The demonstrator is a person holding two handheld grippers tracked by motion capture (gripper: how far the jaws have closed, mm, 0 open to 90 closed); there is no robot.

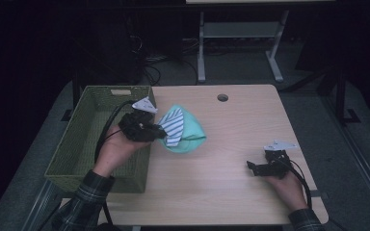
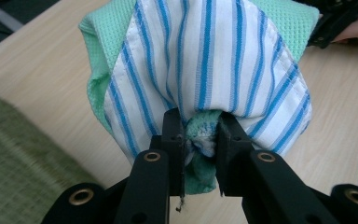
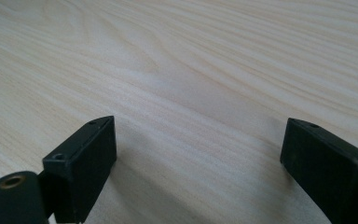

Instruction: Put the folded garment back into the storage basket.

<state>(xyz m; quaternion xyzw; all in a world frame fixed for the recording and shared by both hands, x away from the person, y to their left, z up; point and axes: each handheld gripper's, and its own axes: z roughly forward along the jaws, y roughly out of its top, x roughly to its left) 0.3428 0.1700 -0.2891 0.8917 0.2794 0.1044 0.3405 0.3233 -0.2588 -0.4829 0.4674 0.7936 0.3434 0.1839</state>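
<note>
A white cloth with blue stripes [image 1: 173, 126] [image 2: 205, 60] lies bunched together with a mint-green cloth [image 1: 191, 131] [image 2: 98, 51], lifted just above the table's middle. My left gripper [image 1: 160, 134] [image 2: 200, 135] is shut on both cloths where they bunch, at the right rim of a green woven basket [image 1: 99, 139]. My right gripper [image 1: 251, 167] [image 3: 198, 149] rests low over bare table near the front right, its jaws wide apart with nothing between them.
The light wooden table [image 1: 231, 144] has a round cable hole [image 1: 222, 97] at the back. The basket takes up the table's left side. Behind the table stand a desk frame [image 1: 241, 43] and cables on the dark floor.
</note>
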